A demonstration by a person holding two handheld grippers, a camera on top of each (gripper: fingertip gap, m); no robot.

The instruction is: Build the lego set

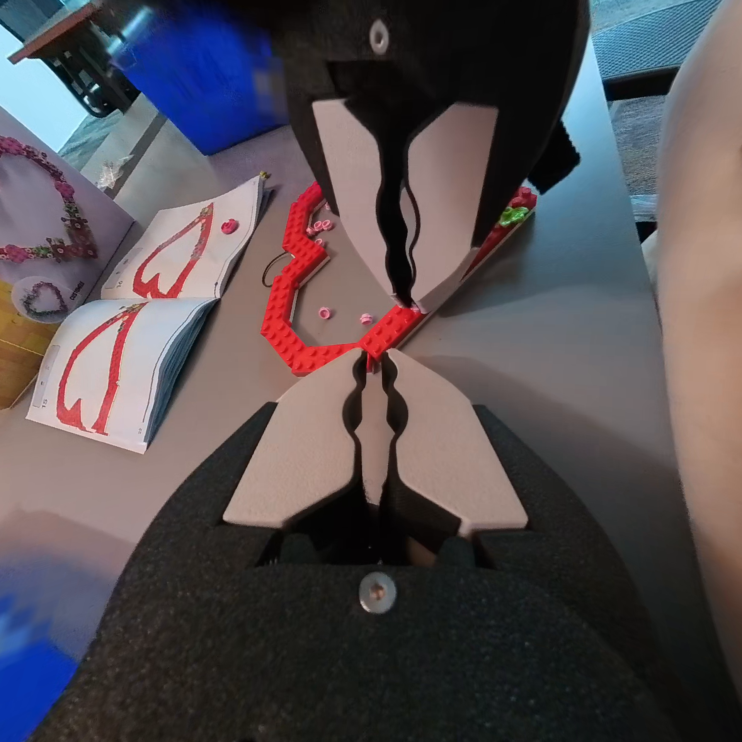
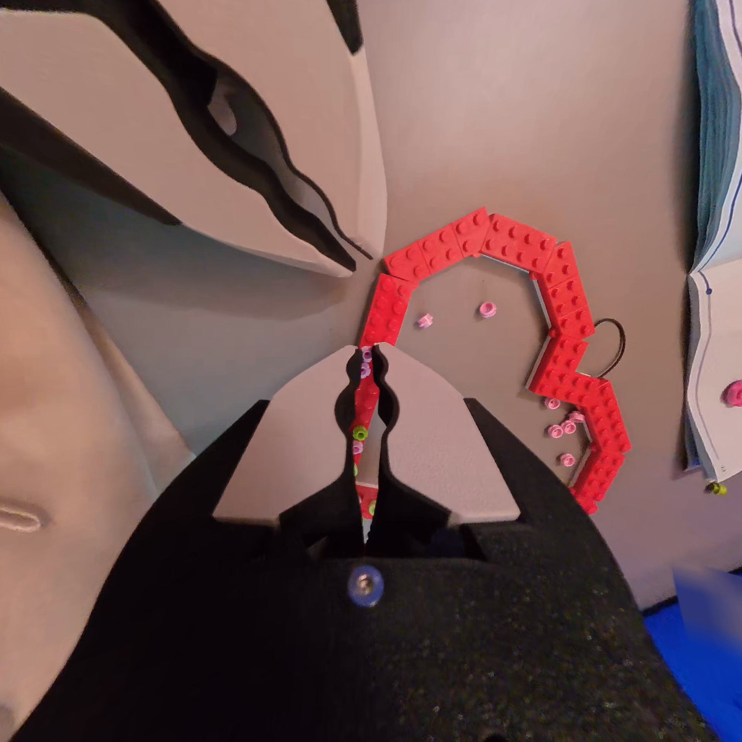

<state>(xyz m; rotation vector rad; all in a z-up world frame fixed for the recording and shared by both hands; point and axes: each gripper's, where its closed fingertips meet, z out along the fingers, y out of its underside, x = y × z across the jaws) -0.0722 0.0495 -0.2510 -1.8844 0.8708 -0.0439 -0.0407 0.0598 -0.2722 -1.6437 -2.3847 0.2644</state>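
Heart frame [image 1: 299,277] lies flat mid-counter [image 1: 522,381]. My left gripper [image 1: 371,361] pinches the frame's tip, likely to steady it. My right gripper [image 2: 369,353] holds a pink stud [image 2: 366,355] narrow-fingered over the frame's straight side, for pressing.

My left hand-held gripper [image 1: 373,357] points forward and down, its fingers nearly together, pinching at the tips; my right hand-held gripper [image 2: 369,348] comes in from the opposite side, tips facing it, its fingers [image 2: 417,405] likewise closed to a thin gap.
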